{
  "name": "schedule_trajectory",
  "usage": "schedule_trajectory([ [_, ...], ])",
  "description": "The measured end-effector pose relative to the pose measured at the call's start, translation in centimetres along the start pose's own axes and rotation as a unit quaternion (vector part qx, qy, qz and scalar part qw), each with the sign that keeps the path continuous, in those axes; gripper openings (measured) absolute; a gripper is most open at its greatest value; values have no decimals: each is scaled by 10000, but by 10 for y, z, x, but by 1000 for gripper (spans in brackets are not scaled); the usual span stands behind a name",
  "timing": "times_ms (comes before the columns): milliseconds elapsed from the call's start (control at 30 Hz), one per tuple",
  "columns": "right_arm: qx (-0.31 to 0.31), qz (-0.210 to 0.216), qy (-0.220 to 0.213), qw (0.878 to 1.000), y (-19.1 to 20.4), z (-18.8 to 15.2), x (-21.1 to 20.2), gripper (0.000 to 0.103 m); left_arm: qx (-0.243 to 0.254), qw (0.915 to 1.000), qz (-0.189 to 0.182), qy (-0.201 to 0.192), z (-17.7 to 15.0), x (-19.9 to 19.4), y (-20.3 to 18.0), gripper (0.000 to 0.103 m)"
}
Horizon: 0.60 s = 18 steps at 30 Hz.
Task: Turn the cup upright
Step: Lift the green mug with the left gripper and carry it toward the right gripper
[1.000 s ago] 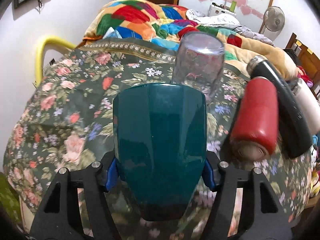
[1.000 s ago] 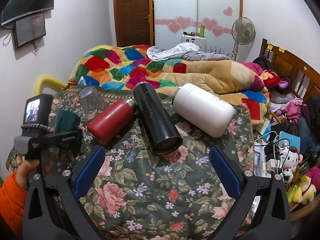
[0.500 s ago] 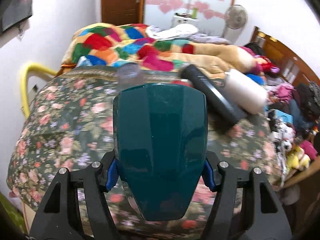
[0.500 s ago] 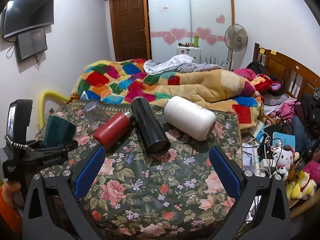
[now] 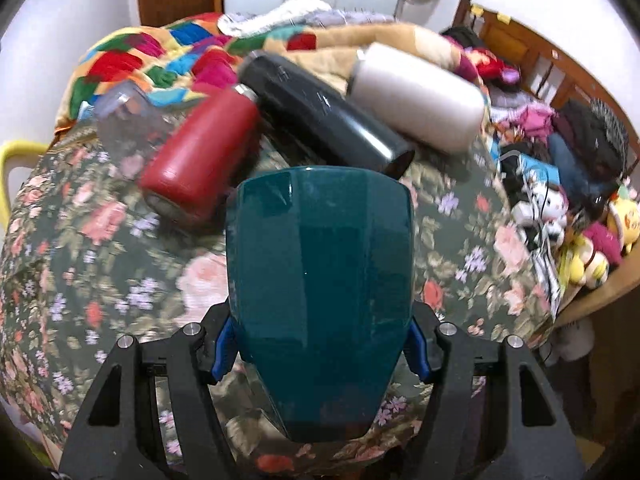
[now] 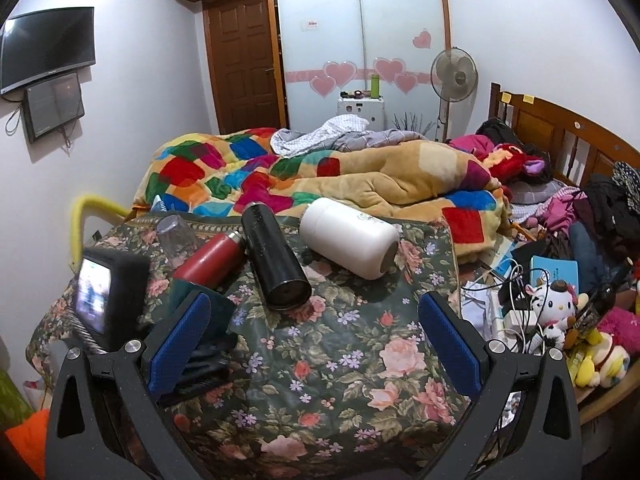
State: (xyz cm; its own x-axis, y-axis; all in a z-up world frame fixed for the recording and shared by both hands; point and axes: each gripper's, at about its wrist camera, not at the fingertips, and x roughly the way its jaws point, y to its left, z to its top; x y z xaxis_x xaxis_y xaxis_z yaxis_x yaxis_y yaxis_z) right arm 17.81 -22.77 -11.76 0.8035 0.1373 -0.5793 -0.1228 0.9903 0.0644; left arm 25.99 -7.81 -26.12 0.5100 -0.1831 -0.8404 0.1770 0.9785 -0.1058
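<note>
My left gripper (image 5: 320, 346) is shut on a dark teal cup (image 5: 320, 280), its blue pads pressed on the cup's two sides, and holds it above the floral cloth (image 5: 100, 280). The cup's wide end points away from the camera. In the right wrist view the left gripper's camera unit (image 6: 108, 292) shows at the left, with a bit of the teal cup (image 6: 182, 292) beside it, partly hidden by my right finger. My right gripper (image 6: 316, 328) is open and empty above the floral cloth (image 6: 340, 360).
A red bottle (image 6: 208, 258), a black bottle (image 6: 276, 260) and a white bottle (image 6: 350, 238) lie on their sides on the cloth. A clear glass (image 6: 176, 236) stands upside down behind the red bottle. A colourful blanket (image 6: 320, 176) lies beyond; toys and cables (image 6: 552, 304) crowd the right edge.
My left gripper, still holding the teal cup, has swung right and come closer to the bottles. My right gripper has drawn back and risen, staying open.
</note>
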Motion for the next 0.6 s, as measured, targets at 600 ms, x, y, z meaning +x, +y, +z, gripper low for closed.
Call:
schedule_trajectory([
  [600,-23,25,444,9990,3,-11,17,103,309,9991,35,283,-6,30,-9,77],
])
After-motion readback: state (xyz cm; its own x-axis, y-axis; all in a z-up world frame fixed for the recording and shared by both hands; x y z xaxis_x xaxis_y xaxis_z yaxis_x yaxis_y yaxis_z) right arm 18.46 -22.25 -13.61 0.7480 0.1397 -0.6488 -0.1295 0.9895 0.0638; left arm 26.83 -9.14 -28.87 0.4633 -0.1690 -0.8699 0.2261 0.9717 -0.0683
